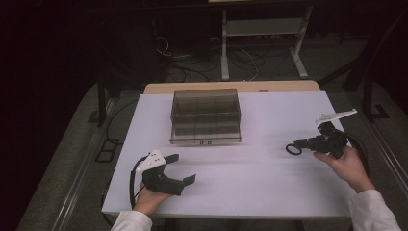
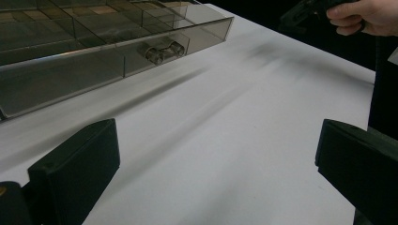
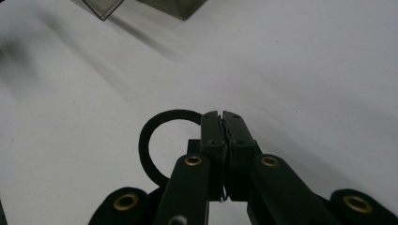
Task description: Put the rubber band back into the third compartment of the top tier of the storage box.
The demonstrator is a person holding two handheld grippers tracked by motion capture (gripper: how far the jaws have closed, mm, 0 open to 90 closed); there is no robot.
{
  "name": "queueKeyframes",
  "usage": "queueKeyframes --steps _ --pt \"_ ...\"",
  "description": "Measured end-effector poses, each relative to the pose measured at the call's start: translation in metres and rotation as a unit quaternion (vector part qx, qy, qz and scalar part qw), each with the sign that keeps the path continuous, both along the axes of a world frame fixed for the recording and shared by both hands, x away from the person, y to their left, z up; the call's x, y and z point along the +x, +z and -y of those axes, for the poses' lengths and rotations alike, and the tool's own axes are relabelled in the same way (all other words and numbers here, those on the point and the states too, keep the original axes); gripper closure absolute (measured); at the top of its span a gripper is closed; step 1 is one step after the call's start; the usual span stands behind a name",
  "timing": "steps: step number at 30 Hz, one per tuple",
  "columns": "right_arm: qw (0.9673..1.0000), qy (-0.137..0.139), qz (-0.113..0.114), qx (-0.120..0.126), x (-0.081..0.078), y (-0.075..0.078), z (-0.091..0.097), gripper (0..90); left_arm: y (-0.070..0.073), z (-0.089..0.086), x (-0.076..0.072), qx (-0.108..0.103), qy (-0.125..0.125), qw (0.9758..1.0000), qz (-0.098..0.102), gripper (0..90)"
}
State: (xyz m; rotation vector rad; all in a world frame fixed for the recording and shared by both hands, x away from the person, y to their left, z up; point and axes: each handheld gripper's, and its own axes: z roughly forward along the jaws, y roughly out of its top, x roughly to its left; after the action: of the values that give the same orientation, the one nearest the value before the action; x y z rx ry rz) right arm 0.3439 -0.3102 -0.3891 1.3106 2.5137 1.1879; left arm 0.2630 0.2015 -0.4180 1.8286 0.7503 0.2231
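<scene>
The right gripper (image 3: 221, 117) has its two black jaws pressed together on the edge of a thin black ring (image 3: 155, 140). In the right gripper view the ring sticks out to the left of the closed jaws, hanging free above the white table (image 3: 305, 70). In the high view the same ring (image 1: 293, 149) shows at the tip of the right gripper (image 1: 302, 144), which points toward the middle of the table from the right side, held in the person's right hand (image 1: 347, 166). A cable loops back from it past the wrist, and a grey three-cornered plate (image 1: 336, 116) sits on top.

The left gripper (image 1: 182, 168) rests near the front left of the table (image 1: 269, 187) in the left hand (image 1: 151, 199). Its jaws stand wide apart with nothing between them; in the left gripper view they frame bare tabletop (image 2: 225, 154).

Farther back, near the middle of the table, stands a smoky clear plastic box (image 1: 206, 115) divided into compartments, well apart from both grippers. In the left gripper view the box (image 2: 70, 70) shows a small metal latch (image 2: 162, 50) on its front wall. The ring is well to the right of the box.
</scene>
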Motion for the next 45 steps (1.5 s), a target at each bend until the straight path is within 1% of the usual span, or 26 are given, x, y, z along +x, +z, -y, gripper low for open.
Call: queueKeyframes --steps 13,27,38,45 --pt "0.9999 0.009 0.013 -0.002 0.005 0.017 -0.009 87.2 0.000 0.000 0.000 0.000 0.000 1.0000 0.000 0.0" --pt "0.9996 0.018 0.020 -0.003 0.009 0.027 -0.019 87.1 0.000 0.000 0.000 -0.001 0.000 1.0000 0.000 0.0" --pt "0.9991 0.027 0.033 -0.001 0.016 0.042 -0.029 87.1 0.000 0.000 0.000 -0.001 -0.001 1.0000 0.000 0.0" --pt "0.9987 0.035 0.037 -0.002 0.019 0.047 -0.037 87.1 0.000 0.000 0.000 -0.001 -0.001 1.0000 0.000 0.0"
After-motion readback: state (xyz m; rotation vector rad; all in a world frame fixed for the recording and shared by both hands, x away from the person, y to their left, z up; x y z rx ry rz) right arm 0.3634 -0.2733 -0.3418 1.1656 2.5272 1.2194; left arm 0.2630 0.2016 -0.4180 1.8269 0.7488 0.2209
